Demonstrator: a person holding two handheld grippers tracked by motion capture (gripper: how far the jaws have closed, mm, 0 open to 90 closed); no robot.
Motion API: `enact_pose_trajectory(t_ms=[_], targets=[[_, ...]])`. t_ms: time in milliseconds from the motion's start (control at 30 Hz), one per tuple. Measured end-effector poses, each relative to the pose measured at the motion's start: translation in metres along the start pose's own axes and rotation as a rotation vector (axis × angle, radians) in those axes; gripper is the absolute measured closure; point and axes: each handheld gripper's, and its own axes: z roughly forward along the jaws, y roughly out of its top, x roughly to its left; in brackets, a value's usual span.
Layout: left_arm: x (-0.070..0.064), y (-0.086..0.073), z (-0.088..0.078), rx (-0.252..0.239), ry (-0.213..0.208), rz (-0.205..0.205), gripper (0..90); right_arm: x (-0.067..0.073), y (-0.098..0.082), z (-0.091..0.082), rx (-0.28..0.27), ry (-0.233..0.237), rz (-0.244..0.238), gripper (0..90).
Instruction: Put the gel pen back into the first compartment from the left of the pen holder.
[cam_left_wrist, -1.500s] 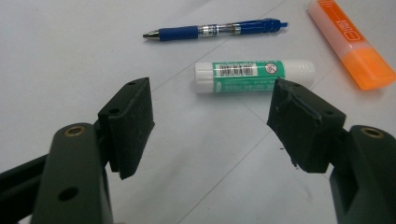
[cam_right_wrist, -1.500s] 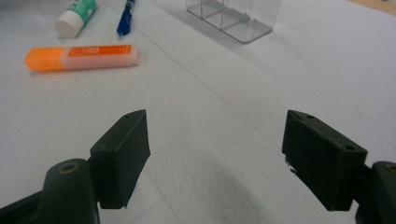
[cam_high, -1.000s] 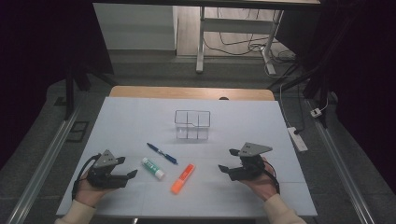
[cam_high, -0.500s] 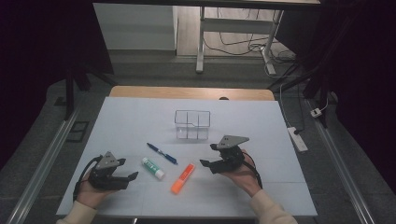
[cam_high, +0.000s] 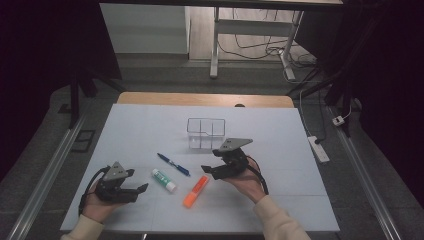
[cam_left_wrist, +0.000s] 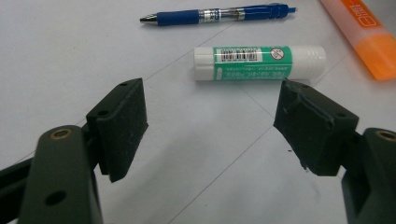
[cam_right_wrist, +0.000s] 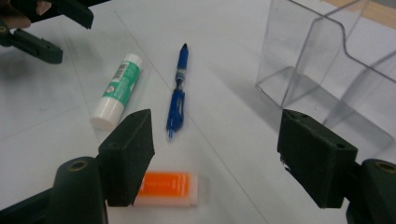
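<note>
Table (cam_high: 150, 125): a pale sheet covers it; your forearms come in from the near edge.
Organizer (cam_high: 206, 133): a clear, divided box, upright, past the centre and just beyond your right hand.
Right gripper (cam_high: 210, 171): released, jaws wide with nothing between them; they have just narrowed a little. It hovers at the far end of the highlighter.
Left gripper (cam_high: 142, 191): released and empty, low over the table, aimed at the glue stick.
Highlighter (cam_high: 195, 191): orange, lying flat, its far end just under your right jaws.
Glue stick (cam_high: 164, 179): green and white, flat, between highlighter and left gripper.
Pen (cam_high: 173, 164): blue, flat, beyond the glue stick.
Advice: lower your right jaws astride the highlighter's narrow sides, square to its length, then close.
</note>
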Motion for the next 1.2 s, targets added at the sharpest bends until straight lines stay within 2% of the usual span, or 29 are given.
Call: enact_pose_trajectory(t_ms=[200,400,533,767,1200], targets=[[0.0,-0.001,0.002,0.005,-0.007,0.002,25.2,0.005,0.01,0.017,0.027,-0.005,-0.016,26.9],[0.001,-0.001,0.002,0.006,-0.006,-0.002,25.2,0.007,0.017,0.036,0.049,0.013,-0.016,27.7],[0.001,-0.002,0.003,0.008,-0.006,-0.004,25.2,0.008,0.018,0.043,0.053,0.021,-0.01,28.7],[0.001,-0.002,0.003,0.011,-0.007,-0.002,25.2,0.014,0.024,0.052,0.084,0.021,-0.029,30.5],[0.001,-0.003,0.004,0.015,-0.007,-0.002,25.2,0.022,0.038,0.074,0.116,0.053,-0.032,33.4]])
